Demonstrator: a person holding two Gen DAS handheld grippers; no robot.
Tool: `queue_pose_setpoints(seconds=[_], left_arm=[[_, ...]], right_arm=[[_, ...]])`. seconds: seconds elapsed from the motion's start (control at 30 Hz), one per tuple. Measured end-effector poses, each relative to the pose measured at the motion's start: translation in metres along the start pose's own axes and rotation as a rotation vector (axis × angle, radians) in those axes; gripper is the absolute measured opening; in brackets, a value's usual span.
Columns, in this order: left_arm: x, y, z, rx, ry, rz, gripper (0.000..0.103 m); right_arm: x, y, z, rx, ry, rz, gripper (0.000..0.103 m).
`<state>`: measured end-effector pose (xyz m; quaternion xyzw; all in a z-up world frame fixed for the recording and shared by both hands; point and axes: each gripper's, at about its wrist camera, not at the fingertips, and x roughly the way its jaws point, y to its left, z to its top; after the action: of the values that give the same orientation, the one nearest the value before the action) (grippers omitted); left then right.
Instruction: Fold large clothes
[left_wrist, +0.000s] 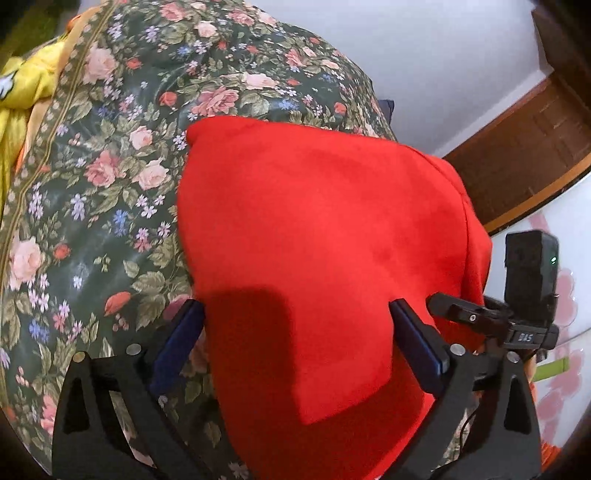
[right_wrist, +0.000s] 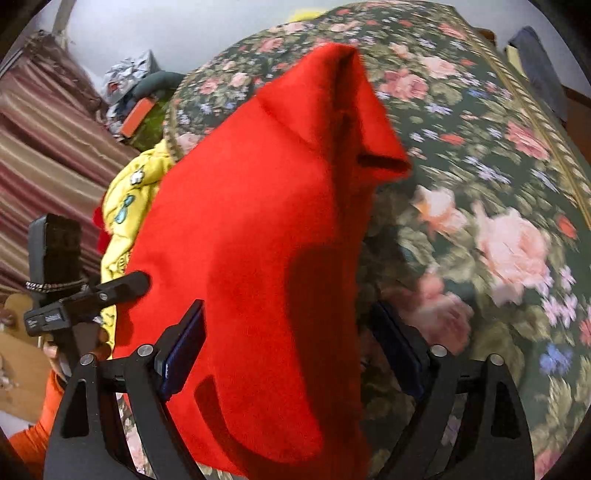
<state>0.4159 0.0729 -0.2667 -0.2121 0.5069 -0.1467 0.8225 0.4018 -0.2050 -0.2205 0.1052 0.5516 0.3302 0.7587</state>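
1. A red garment (left_wrist: 314, 229) is seen laid on a flowered bedspread (left_wrist: 103, 155), filling the centre and lower right of the left wrist view.
2. The left gripper (left_wrist: 295, 317) is held wide open at the bottom of the frame; red cloth lies between the blue pads (left_wrist: 177, 343), but it is not pinched.
3. In the right wrist view the garment (right_wrist: 251, 229) runs from upper centre down to the bottom edge, a folded corner seen at the top.
4. The right gripper (right_wrist: 291, 332) is likewise spread wide, cloth between its fingers, nothing clamped.
5. A yellow garment (right_wrist: 125, 206) is glimpsed at the left, just beside the red one.
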Motion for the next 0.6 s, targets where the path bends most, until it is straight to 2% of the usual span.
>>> queue_pose_setpoints(seconds=[0.2,0.3,0.33,0.4,0.5,0.6], left_arm=[[0.013,0.002,0.007,-0.016,0.023,-0.009,0.102],[0.014,0.006,0.008,-0.025,0.019,-0.026,0.101],[0.014,0.008,0.008,-0.029,0.014,-0.03,0.098],[0.01,0.007,0.006,-0.032,0.005,-0.035,0.085],[0.001,-0.004,0.002,0.022,-0.017,-0.001,0.071],[-0.012,-0.021,-0.002,0.091,-0.054,0.032,0.058]], right_arm=[[0.006,0.01,0.008,-0.022,-0.005,0.031,0.085],[0.011,0.015,0.01,-0.038,0.004,0.013,0.07],[0.011,0.016,0.01,-0.046,0.002,-0.003,0.064],[0.01,0.02,0.009,-0.059,-0.001,-0.009,0.051],[0.005,0.024,0.008,-0.064,-0.009,0.01,0.035],[-0.003,0.037,0.006,-0.094,-0.022,-0.003,0.027]])
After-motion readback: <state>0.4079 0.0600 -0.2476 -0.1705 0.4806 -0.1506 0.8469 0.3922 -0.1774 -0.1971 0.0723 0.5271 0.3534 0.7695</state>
